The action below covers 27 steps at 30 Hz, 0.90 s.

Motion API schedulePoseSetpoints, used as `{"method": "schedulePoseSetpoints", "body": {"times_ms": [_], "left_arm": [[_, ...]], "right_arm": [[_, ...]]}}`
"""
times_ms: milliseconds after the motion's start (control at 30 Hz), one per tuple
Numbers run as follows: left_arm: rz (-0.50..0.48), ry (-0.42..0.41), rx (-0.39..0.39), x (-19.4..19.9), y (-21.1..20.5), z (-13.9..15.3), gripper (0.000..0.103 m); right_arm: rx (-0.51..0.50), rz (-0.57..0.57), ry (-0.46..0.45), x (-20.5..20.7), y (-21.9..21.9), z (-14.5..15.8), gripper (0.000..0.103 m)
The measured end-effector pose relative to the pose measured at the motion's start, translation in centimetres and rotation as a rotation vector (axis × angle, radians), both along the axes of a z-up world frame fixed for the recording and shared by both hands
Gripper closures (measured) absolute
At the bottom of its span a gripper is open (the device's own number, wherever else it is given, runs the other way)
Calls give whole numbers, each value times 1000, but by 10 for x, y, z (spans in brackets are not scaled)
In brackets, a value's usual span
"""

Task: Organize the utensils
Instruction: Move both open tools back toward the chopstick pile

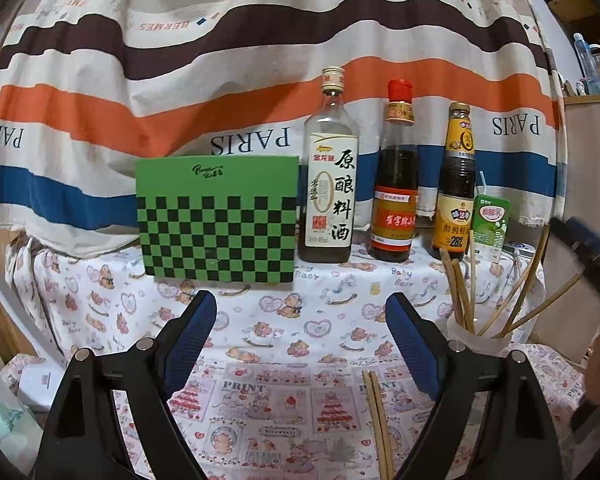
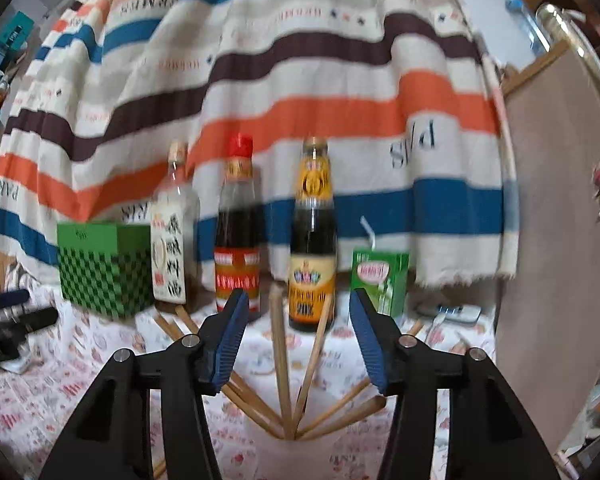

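1. Left gripper (image 1: 300,328): black arms, ribbed blue pads, jaws wide apart with only printed tablecloth (image 1: 284,344) between them.
2. Right gripper (image 2: 298,332): same build, jaws apart, gripping nothing. It sits over the cup (image 2: 292,456), with chopsticks (image 2: 280,360) fanning up between the pads, not pinched.
3. The cup is translucent plastic holding thin wooden sticks splayed in all directions. In the left view it stands just right of the left gripper.
4. Loose pair of chopsticks (image 1: 378,424) lies flat on the cloth just left of the cup, cut off by the bottom edge of the frame.
5. Behind the cup, a row of three bottles: clear glass (image 1: 330,184), red-capped dark one (image 1: 396,184), yellow-labelled dark one (image 1: 456,184). A green carton (image 1: 490,224) with a straw sits at the right end, a green checkered box (image 1: 216,220) at the left.
6. Bare cloth between the box and the cup. Striped sheet (image 1: 220,80) hangs behind the row.
7. Right view is blurred, so labels are unreadable. Cup base is hidden by the gripper arms.
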<state>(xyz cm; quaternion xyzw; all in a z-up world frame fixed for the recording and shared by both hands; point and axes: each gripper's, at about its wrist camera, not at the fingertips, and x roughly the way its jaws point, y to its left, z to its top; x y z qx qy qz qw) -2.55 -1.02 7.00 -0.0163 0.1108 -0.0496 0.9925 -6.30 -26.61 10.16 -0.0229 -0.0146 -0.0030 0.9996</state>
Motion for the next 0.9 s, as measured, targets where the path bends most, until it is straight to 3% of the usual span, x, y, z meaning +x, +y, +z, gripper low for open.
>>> {"method": "schedulePoseSetpoints", "body": {"times_ms": [167, 433, 533, 733, 900], "left_arm": [[18, 60, -5, 9, 4, -8, 8], [65, 105, -12, 14, 14, -20, 1], [90, 115, -13, 15, 21, -22, 1], [99, 139, -91, 15, 37, -25, 1], [105, 188, -91, 28, 42, -36, 1]], "right_arm": [[27, 42, -41, -36, 16, 15, 29], [62, 119, 18, -45, 43, -14, 23], [92, 132, 73, -35, 44, -29, 23], [91, 119, 192, -14, 44, -57, 23], [120, 120, 332, 10, 43, -78, 23]]}}
